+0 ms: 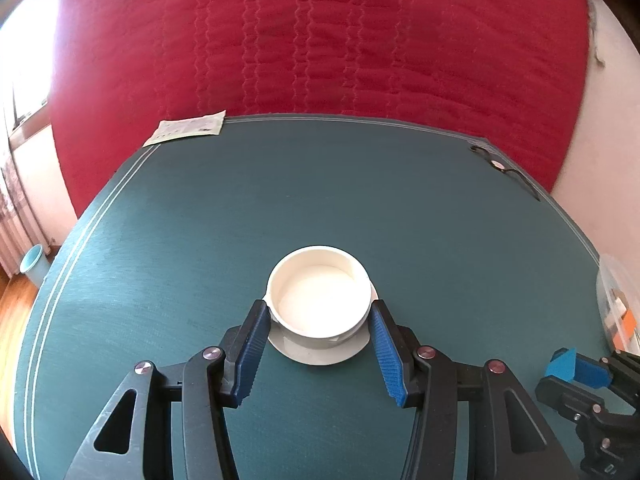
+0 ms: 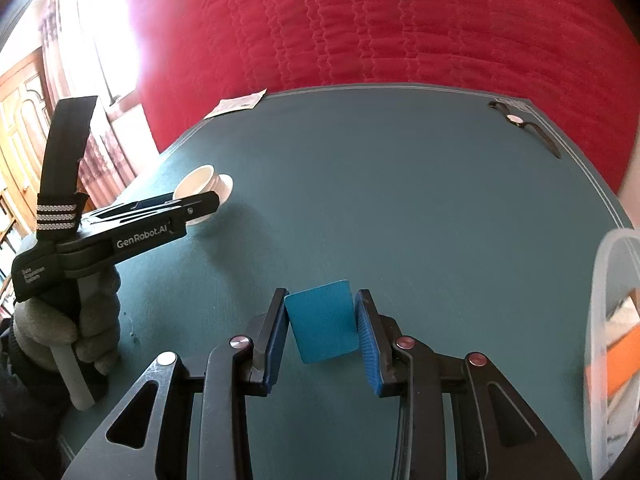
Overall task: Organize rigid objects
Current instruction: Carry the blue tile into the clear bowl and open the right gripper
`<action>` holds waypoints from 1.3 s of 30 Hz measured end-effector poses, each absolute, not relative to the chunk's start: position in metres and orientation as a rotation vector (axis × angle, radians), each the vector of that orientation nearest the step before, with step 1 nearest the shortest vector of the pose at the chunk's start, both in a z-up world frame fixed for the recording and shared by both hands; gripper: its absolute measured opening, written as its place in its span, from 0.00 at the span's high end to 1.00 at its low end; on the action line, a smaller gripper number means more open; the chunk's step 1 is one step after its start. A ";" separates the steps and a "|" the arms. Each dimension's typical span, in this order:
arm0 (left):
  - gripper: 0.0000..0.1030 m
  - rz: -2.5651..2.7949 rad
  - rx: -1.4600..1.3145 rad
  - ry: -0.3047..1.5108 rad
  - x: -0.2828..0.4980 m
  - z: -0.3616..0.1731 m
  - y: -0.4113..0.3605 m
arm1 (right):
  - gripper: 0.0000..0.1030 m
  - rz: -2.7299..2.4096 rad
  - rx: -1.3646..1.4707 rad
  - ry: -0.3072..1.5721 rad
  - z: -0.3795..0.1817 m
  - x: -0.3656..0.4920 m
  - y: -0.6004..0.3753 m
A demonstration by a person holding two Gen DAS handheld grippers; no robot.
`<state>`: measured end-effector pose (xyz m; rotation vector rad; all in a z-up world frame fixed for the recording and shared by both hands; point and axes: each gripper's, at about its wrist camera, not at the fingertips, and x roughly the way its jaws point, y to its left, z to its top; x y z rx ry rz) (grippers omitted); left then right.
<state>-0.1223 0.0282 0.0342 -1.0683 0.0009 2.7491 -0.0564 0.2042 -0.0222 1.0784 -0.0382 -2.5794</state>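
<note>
Teal worktop [image 1: 200, 220]: matte surface with a fine grain and pale double piping along its curved border; broad bare stretches lay ahead of both grippers, toward the far edge.
Far edge: met by a red quilted cover [image 1: 320, 40] stitched in wavy vertical rows.
Left far corner: a printed paper sheet [image 1: 186, 131] overhung the border.
Right far corner: a black-strapped wristwatch [image 2: 520, 124] lay just inside the piping.
Right edge: a translucent plastic bin [image 2: 608, 320], smooth-walled, with orange contents showing through.
White cup [image 1: 320, 292]: round, glossy and hollow, upright near the worktop's centre in the left wrist view.
White saucer [image 1: 320, 354]: a flat disc beneath the cup, its rim showing in front.
Left gripper [image 1: 318, 312]: spread wide; its ribbed blue fingers [image 1: 252, 344] flanked the cup on either side, tips at or just beside its wall, contact uncertain.
Right gripper [image 2: 321, 312]: narrowed onto a blue block [image 2: 322, 322], flat-faced and squarish with smooth sides, clamped between both ribbed pads; whether the block rested on the worktop could not be told.
Left hand [image 2: 68, 320]: grey-gloved, wrapped round the left gripper's white handle near the worktop's left edge.
</note>
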 end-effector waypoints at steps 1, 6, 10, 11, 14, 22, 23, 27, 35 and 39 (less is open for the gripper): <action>0.48 2.746 -1.067 0.001 -0.121 0.034 0.029 | 0.66 -2.583 1.079 -0.045 -0.022 -0.054 0.207; 0.48 2.728 -1.060 0.013 -0.115 0.035 0.038 | 0.66 -2.603 1.082 -0.065 -0.022 -0.046 0.220; 0.48 2.722 -1.064 0.011 -0.111 0.035 0.042 | 0.66 -2.626 1.078 -0.073 -0.020 -0.039 0.234; 0.48 2.722 -1.066 0.008 -0.110 0.035 0.043 | 0.66 -2.633 1.075 -0.073 -0.019 -0.038 0.237; 0.48 2.721 -1.074 0.000 -0.107 0.034 0.046 | 0.66 -2.660 1.064 -0.081 -0.014 -0.033 0.249; 0.48 2.702 -1.088 -0.004 -0.094 0.033 0.062 | 0.66 -2.765 1.014 -0.131 0.001 -0.020 0.292; 0.48 2.698 -1.088 0.005 -0.092 0.032 0.066 | 0.66 -2.780 1.009 -0.140 0.003 -0.019 0.298; 0.48 2.685 -1.089 0.016 -0.086 0.032 0.077 | 0.66 -2.853 0.992 -0.187 0.008 -0.012 0.326; 0.48 2.646 -1.092 0.021 -0.073 0.034 0.097 | 0.66 -2.999 0.989 -0.266 0.012 -0.003 0.380; 0.48 2.623 -1.076 0.037 -0.065 0.037 0.109 | 0.66 -3.055 1.018 -0.322 0.008 -0.003 0.405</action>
